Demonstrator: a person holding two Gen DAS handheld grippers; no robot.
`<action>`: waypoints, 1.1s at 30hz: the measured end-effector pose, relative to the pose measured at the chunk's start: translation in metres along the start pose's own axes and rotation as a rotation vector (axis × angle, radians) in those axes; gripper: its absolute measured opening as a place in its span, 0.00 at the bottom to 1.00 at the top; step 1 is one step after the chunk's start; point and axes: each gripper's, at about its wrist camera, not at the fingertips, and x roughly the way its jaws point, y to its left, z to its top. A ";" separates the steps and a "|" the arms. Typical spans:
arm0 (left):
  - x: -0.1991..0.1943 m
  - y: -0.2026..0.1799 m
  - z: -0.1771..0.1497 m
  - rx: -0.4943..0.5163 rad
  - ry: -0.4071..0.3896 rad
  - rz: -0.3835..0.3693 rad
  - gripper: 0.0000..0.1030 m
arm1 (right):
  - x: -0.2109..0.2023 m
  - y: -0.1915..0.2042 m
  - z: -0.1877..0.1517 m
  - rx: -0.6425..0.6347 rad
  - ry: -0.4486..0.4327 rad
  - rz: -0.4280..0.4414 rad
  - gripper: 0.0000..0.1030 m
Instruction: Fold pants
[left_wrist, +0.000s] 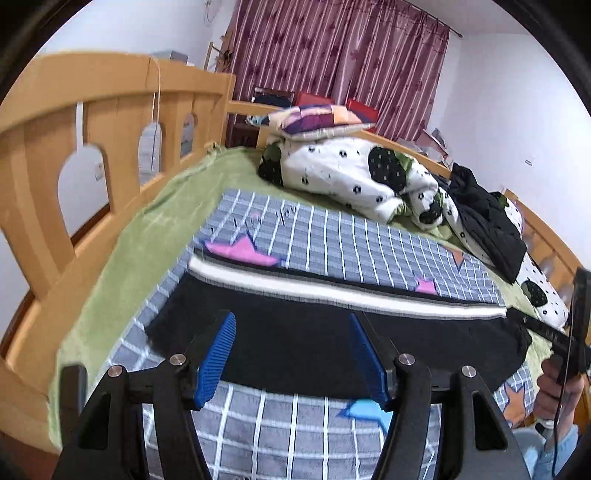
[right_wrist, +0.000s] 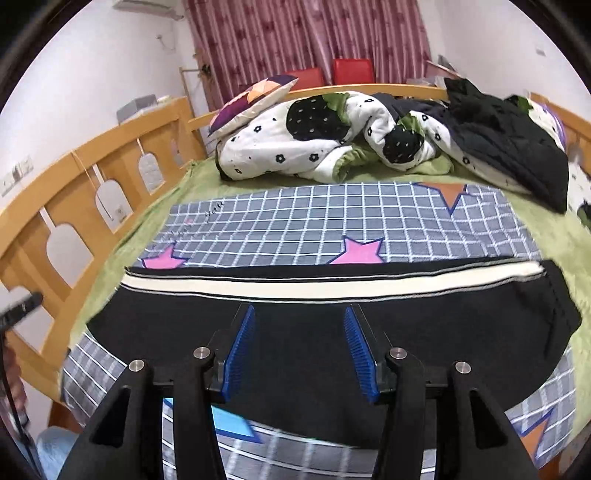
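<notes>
Black pants with a white side stripe lie flat and folded across a grey checked sheet on the bed. My left gripper is open with blue pads, held over the near edge of the pants, holding nothing. The pants also show in the right wrist view, stripe on the far side. My right gripper is open over the middle of the pants, empty. The right gripper also shows at the right edge of the left wrist view.
A crumpled white and black floral quilt, a patchwork pillow and a black jacket lie at the far side of the bed. A wooden bed rail runs along the left. Maroon curtains hang behind.
</notes>
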 end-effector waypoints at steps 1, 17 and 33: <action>0.005 0.006 -0.010 -0.016 0.011 -0.008 0.63 | 0.002 0.002 -0.005 0.012 0.001 0.013 0.54; 0.142 0.161 -0.060 -0.415 0.094 0.012 0.60 | 0.014 -0.052 -0.046 -0.102 0.039 -0.237 0.54; 0.127 0.013 0.032 0.034 -0.084 0.379 0.12 | -0.016 -0.146 -0.030 0.030 -0.035 -0.266 0.54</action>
